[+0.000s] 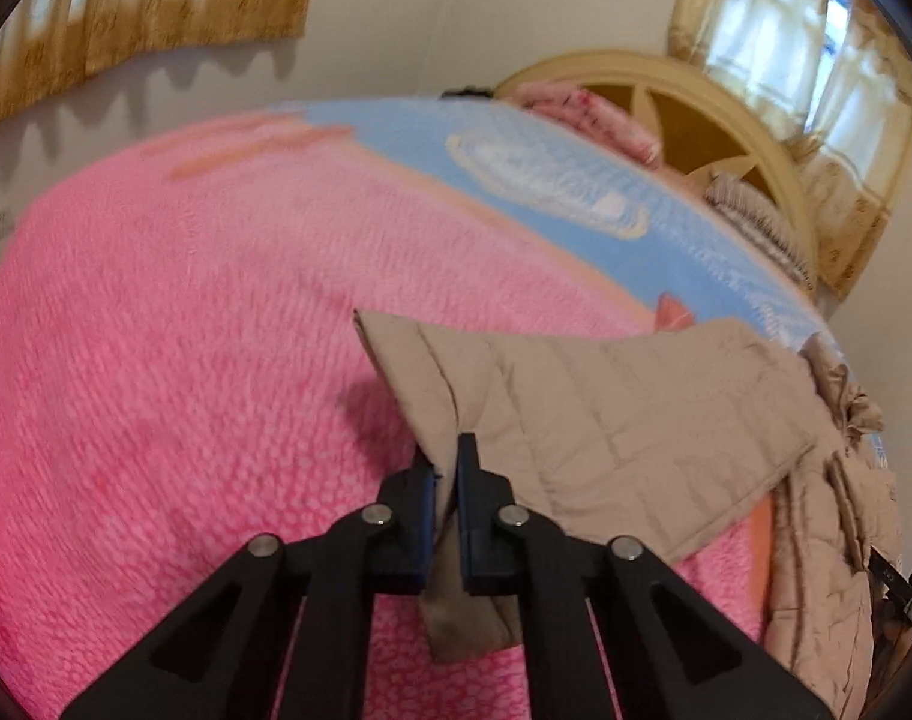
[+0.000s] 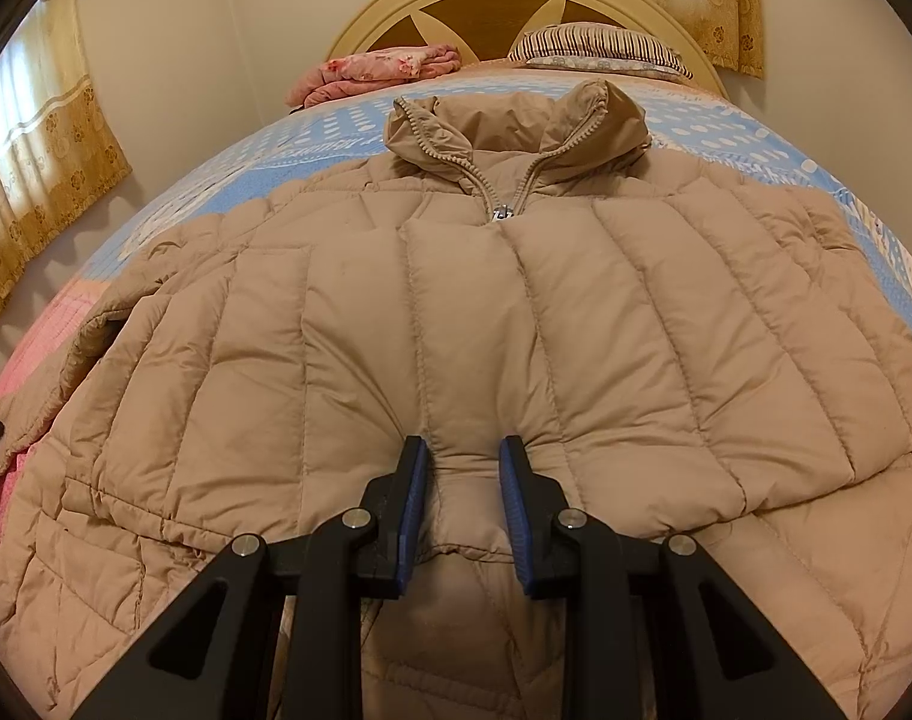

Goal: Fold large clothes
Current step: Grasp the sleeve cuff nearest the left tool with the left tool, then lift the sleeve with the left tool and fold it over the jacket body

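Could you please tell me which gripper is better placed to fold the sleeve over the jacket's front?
Probably the left. The left gripper has its jaws shut on the sleeve near the cuff, out over the pink blanket. The right gripper pinches the jacket at its middle, anchoring it.

Beige quilted puffer jacket (image 2: pixel 456 324) is spread front-up on the bed, zipped, collar toward the headboard; its sleeve (image 1: pixel 576 408) is laid out sideways, cuff pinched.

Bed (image 2: pixel 726 114), tan puffer jacket (image 2: pixel 456 312), striped pillow (image 2: pixel 600 48), pink bundle (image 2: pixel 378 69)
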Demonstrator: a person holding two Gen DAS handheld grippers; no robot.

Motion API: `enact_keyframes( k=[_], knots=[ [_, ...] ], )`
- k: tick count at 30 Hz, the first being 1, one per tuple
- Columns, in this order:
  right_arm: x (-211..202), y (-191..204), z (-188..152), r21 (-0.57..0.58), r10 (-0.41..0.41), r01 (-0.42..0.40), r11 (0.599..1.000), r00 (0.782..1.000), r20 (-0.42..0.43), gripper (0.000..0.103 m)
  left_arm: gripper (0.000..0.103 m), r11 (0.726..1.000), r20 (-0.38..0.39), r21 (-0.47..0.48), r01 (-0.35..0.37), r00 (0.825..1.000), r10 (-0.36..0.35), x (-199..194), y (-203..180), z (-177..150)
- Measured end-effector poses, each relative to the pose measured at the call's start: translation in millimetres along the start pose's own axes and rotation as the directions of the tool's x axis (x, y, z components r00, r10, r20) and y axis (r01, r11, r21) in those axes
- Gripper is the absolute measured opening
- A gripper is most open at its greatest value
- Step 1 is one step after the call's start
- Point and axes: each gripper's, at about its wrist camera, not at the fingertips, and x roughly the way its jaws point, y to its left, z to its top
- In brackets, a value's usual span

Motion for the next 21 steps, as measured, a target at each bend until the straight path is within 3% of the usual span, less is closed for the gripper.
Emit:
enact_keyframes(
  k=[8, 16, 21],
  knots=[
    [0, 0, 0, -0.004, -0.006, 0.006, 1.000, 1.000, 0.002, 0.026, 0.004, 0.994, 0.146, 0.074, 0.082, 0.985, -0.092, -53, -32, 42],
    [-1, 0, -1, -0.004, -0.007, 0.007, 1.000, 1.000, 0.003, 0.026, 0.004, 0.971, 0.256, 0.180, 0.157, 0.946, -0.200, -91, -84, 93],
    [0, 1, 1, -0.001, -0.007, 0.007, 1.000, 1.000, -0.013, 0.026, 0.004, 0.955, 0.280, 0.225, 0.191, 0.927, -0.251, -104, -107, 104]
  ],
)
